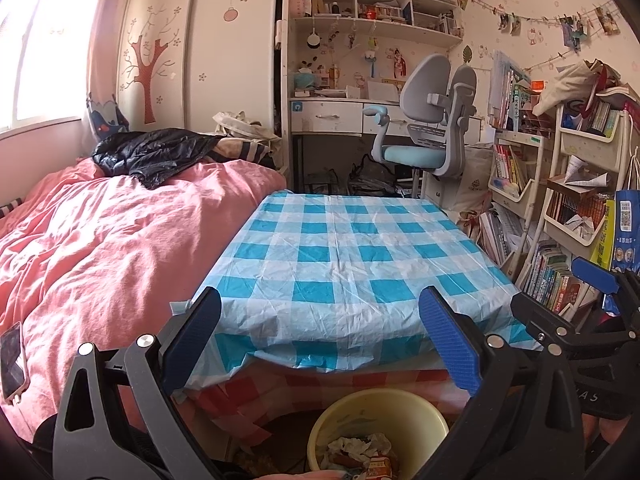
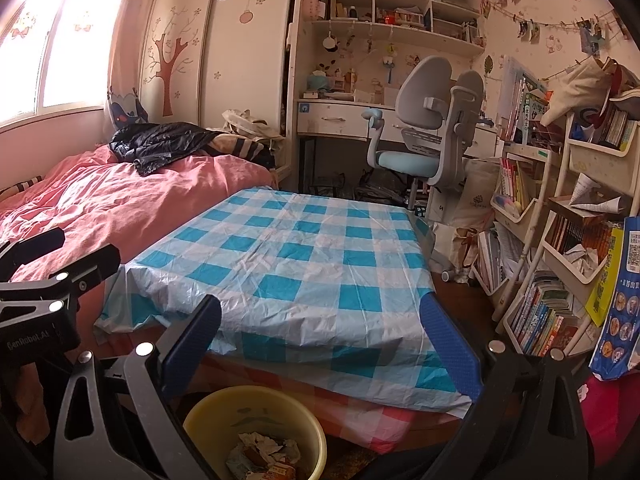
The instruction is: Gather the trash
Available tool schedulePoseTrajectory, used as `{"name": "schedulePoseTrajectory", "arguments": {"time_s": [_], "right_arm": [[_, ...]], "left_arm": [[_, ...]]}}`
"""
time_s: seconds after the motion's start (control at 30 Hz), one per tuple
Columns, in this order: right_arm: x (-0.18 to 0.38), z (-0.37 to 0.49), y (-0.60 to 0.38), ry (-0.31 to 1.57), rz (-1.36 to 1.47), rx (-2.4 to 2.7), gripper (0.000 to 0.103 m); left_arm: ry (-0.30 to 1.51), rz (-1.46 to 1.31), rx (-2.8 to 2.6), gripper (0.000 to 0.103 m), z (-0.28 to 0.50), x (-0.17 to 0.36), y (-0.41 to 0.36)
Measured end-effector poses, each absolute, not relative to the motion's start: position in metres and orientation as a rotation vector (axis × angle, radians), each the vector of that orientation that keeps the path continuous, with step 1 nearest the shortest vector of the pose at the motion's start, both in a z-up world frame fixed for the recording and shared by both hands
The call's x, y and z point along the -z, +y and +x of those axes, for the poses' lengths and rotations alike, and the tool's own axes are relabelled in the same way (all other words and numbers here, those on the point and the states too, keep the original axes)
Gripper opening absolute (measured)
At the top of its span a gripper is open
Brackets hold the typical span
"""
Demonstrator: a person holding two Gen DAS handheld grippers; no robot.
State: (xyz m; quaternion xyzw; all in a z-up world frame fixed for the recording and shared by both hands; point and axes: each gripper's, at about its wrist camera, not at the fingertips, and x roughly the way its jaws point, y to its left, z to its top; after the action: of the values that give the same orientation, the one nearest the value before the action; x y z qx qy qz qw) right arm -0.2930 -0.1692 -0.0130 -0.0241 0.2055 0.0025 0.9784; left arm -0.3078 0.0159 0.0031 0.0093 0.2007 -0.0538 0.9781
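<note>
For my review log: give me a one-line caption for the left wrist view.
Open left gripper above a yellow bin of crumpled trash, facing a bare blue-checked table.

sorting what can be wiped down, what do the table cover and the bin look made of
Cover: looks like thin glossy plastic sheet; it shows sharp creases and sheen. Bin: probably smooth moulded plastic, pale yellow with a matte wall; crumpled paper sits inside.

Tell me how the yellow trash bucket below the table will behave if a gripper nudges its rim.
The yellow bucket looks like thin plastic, so its rim would probably flex. It holds only crumpled paper and wrappers, so it is likely light and would slide or tip rather than resist. Both grippers, left and right, hover open above it.
</note>
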Motion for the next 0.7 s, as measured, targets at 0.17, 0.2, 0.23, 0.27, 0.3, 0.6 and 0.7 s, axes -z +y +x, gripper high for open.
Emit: {"name": "schedulePoseTrajectory", "arguments": {"time_s": [0.17,0.2,0.23,0.27,0.3,0.6,0.7], "right_arm": [[0.0143,-0.2924,-0.1681,0.416,-0.054,-0.006,0.095],[0.0143,-0.2924,-0.1681,0.416,-0.055,-0.006,0.095],[0.0141,-0.2924,-0.168,0.416,-0.054,-0.006,0.095],[0.0141,-0.2924,-0.168,0.416,-0.054,-0.006,0.095],[0.0142,-0.2923,-0.168,0.417,-0.054,-0.006,0.095],[0.0172,-0.2906,-0.1658,0.421,-0.06,-0.012,0.095],[0.0169,-0.2903,-0.1657,0.422,-0.059,-0.011,0.095]], "left_arm": [[0.405,0.015,0.109,0.096,-0.3077,-0.003,0.0161],[0.405,0.016,0.109,0.096,-0.3077,-0.0029,0.0165],[0.405,0.015,0.109,0.096,-0.3077,-0.0028,0.0164],[0.406,0.014,0.111,0.096,-0.3075,-0.0028,0.0163],[0.407,0.012,0.112,0.096,-0.3079,-0.0031,0.0159],[0.41,0.004,0.117,0.096,-0.308,-0.0036,0.014],[0.409,0.006,0.117,0.096,-0.3078,-0.0036,0.0142]]}}
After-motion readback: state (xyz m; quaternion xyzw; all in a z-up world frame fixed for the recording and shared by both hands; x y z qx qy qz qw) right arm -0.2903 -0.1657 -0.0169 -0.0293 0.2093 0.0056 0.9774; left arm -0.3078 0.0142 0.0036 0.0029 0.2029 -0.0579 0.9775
